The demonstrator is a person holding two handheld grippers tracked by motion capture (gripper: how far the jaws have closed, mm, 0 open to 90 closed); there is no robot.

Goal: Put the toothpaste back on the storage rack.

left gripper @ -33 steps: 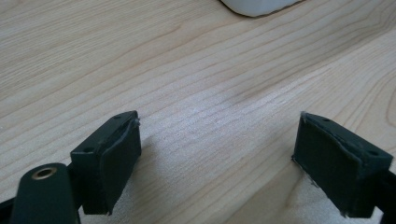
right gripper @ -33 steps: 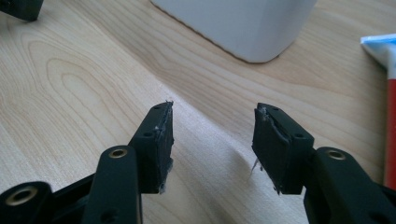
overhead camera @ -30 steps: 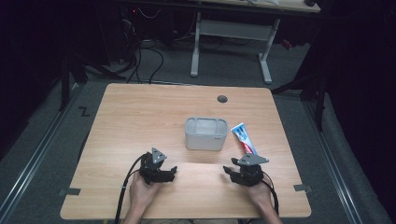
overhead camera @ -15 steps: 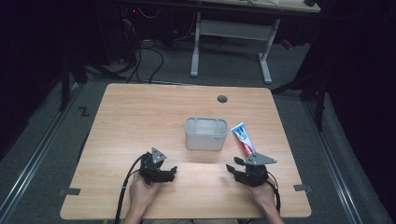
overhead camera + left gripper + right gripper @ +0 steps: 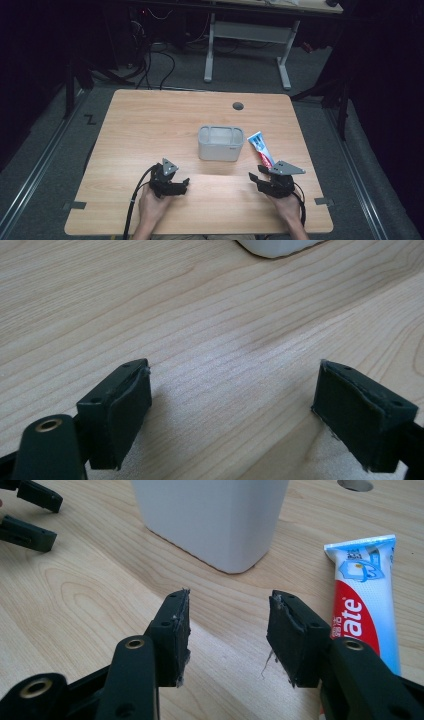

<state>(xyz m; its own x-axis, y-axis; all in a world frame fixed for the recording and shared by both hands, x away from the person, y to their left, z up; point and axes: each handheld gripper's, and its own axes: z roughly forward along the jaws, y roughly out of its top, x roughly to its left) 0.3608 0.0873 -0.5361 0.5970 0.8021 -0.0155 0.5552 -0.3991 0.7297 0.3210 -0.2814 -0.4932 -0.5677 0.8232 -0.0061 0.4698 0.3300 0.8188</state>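
Since both jaws stand open and empty, the right hand-held gripper (image 5: 227,630) should slide sideways and straddle the tube (image 5: 364,600) squarely before pinching, while the left hand-held gripper (image 5: 235,405) waits.

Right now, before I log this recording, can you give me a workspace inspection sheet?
Surface: light wooden table, round grommet hole near far edge.
Job's things: white rectangular plastic container upright; red, white and blue toothpaste tube flat beside it.
Clutter: nothing seen.
Grippers: left hand-held gripper open, empty; right hand-held gripper open, empty, near the tube.
Cables: black cable trailing off the table's near edge.
Surroundings: dark room, white desk frame behind.
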